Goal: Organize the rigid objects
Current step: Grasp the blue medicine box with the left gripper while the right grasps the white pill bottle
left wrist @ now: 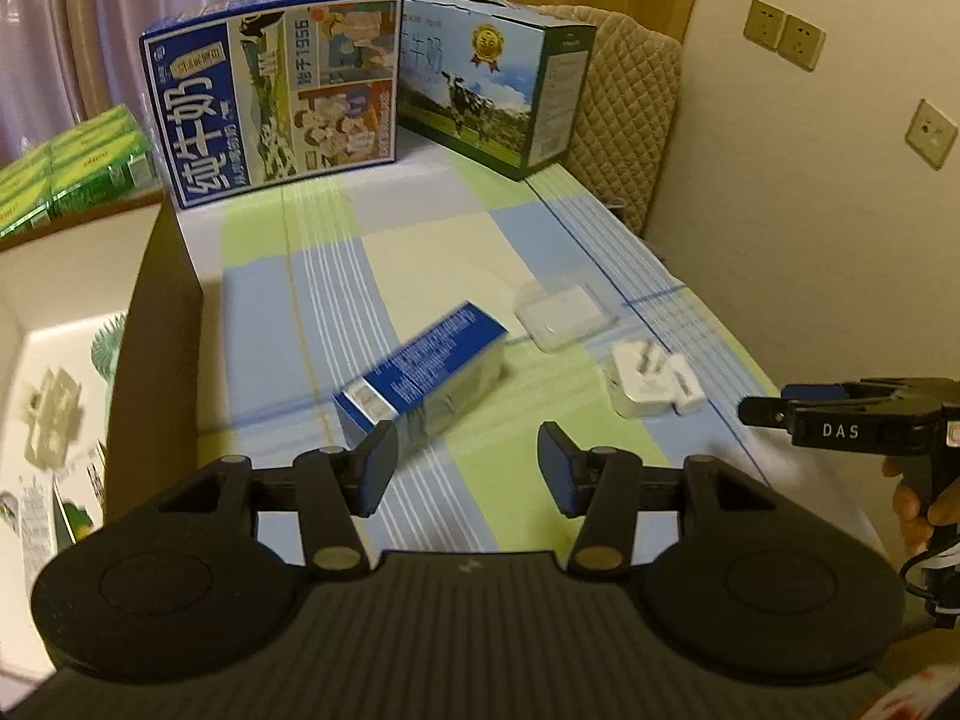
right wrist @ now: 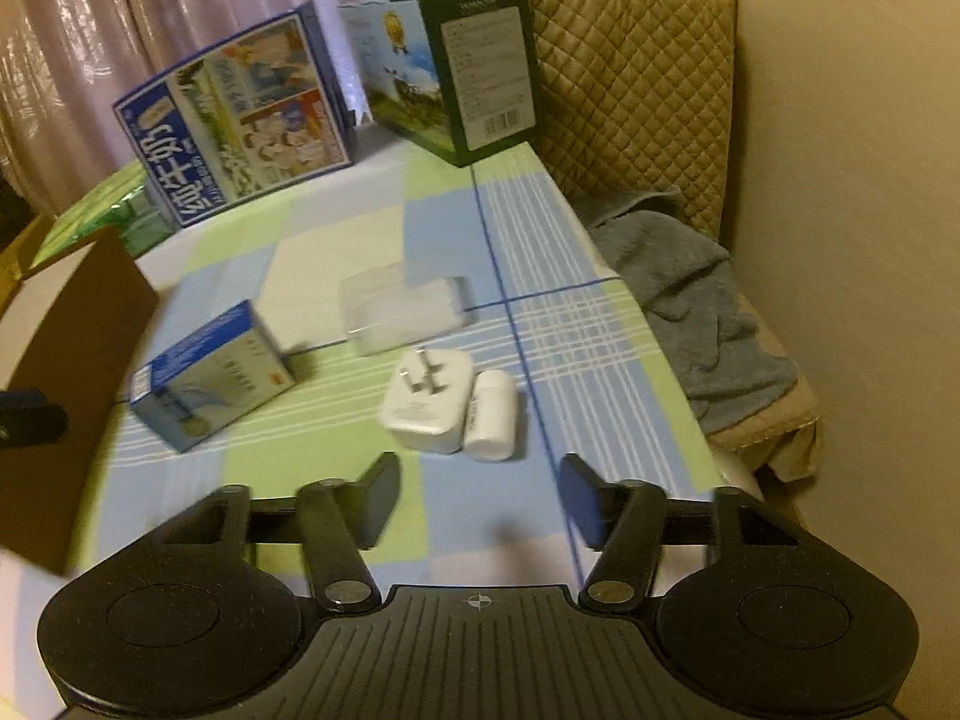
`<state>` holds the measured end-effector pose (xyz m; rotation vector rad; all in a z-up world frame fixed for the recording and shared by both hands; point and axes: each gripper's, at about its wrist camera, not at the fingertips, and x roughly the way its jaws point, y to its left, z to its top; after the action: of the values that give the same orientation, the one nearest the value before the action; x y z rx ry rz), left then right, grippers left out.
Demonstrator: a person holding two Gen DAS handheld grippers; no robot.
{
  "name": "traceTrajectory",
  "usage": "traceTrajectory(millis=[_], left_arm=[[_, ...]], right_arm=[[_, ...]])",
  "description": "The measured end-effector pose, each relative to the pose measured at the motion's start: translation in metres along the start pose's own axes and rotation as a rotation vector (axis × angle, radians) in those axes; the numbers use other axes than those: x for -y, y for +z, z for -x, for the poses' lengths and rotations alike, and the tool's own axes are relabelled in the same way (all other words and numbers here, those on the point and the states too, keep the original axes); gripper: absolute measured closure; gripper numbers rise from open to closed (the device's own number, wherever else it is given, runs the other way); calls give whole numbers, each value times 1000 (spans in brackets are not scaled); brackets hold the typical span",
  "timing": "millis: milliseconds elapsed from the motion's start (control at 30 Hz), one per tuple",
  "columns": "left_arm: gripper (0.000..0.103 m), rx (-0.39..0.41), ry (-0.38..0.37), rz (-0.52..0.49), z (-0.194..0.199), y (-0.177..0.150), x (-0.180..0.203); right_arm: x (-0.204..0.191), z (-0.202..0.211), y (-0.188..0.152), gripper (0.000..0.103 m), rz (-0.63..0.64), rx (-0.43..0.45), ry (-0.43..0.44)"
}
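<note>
Left gripper (left wrist: 465, 468), jaws apart and empty, nearest the small blue box (left wrist: 423, 369), long axis diagonal just ahead-left; right gripper (right wrist: 480, 495) likewise spread, facing the white plug (right wrist: 423, 399).

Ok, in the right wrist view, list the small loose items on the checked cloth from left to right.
small blue box → clear plastic case → white plug adapter → small white bottle, which lies right against the adapter.

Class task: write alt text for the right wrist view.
Open black tongs hover over a checked tablecloth, aimed at a white plug adapter touching a small white bottle; a small blue carton lies left.
</note>
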<state>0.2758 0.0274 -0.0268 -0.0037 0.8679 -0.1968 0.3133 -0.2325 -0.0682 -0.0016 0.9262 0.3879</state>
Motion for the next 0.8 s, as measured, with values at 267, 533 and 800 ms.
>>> traceTrajectory(millis=[267,533,800], left_arm=[[56,2,27,-40,-28,21,-10],[56,-34,37,-89,-55,28,-10],[56,-85,28,-164,-79,30,-9]], right_arm=[[9,-37,8,67,3,-29,-10],[7,-60,13,72,10,-50,-1],[7,-73,13,80,22,-60,3]])
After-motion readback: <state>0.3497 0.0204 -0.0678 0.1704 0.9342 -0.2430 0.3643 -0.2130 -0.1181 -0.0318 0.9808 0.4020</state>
